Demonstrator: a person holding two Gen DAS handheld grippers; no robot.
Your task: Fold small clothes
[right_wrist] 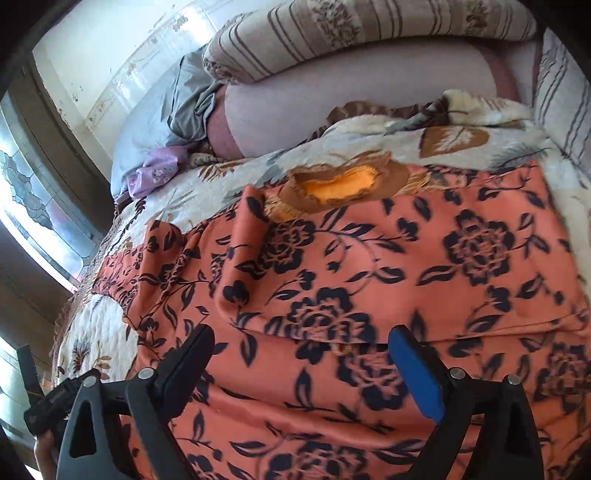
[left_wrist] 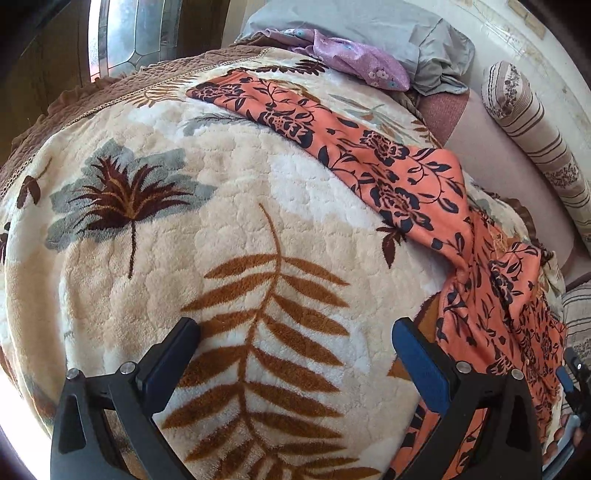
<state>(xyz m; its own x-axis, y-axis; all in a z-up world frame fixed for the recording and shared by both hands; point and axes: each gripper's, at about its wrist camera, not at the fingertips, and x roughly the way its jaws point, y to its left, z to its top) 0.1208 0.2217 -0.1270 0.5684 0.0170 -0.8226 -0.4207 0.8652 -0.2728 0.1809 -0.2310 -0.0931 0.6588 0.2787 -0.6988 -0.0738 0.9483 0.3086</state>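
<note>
Orange floral garment (right_wrist: pixel 369 280) lying on a plush leaf-patterned blanket (left_wrist: pixel 229 206) that covers a bed, at an early stage of folding. In the right wrist view the body of the garment fills the foreground, with its embroidered neckline (right_wrist: pixel 343 188) toward the far edge and one overlapped layer forming a crease across the middle; in the left wrist view a long strip of the same cloth trails diagonally across the blanket. The left gripper (left_wrist: pixel 295 332) stands wide open over bare blanket beside the cloth, holding nothing. The right gripper (right_wrist: pixel 301 341) is likewise wide open above the garment, its jaws clear of the cloth. Judged from this layout, only a partial first fold exists; the trailing strip and the final compact folding remain. A lilac cloth (left_wrist: pixel 354 59) and grey pillow (left_wrist: pixel 388 33) lie beyond, unfolded.
</note>
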